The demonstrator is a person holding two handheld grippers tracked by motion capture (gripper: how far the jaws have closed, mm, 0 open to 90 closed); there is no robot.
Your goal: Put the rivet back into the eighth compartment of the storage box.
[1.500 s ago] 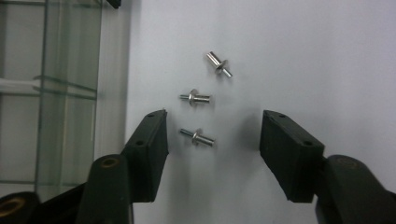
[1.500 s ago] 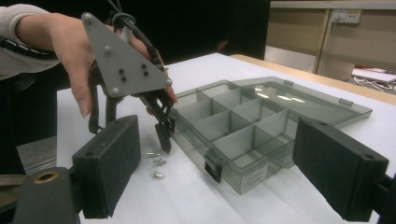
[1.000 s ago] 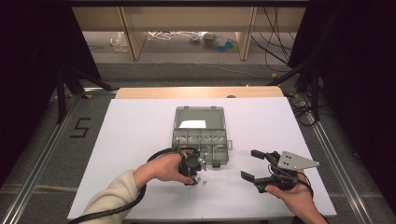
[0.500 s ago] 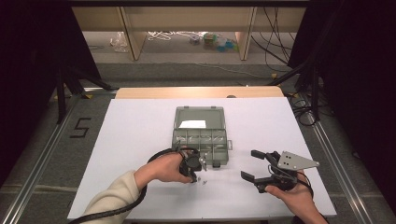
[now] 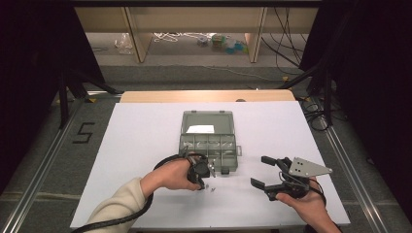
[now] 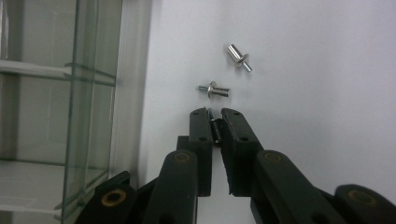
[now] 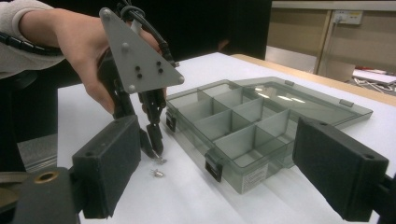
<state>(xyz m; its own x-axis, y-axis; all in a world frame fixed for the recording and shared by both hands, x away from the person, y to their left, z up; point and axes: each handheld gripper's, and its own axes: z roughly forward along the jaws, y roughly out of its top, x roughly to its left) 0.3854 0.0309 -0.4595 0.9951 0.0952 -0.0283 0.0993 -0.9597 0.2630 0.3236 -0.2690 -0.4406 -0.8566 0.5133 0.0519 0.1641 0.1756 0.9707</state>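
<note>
We have the left gripper (image 6: 214,122) pinched tight on a small silver rivet (image 6: 214,125) at the white tabletop (image 5: 145,145), its jaws just closed — two more loose silver rivets (image 6: 213,89) lie just beyond. The clear grey plastic compartment box (image 5: 210,141) sits open alongside, ready to receive them — our right gripper (image 5: 265,174) waits with jaws wide and empty.
</note>
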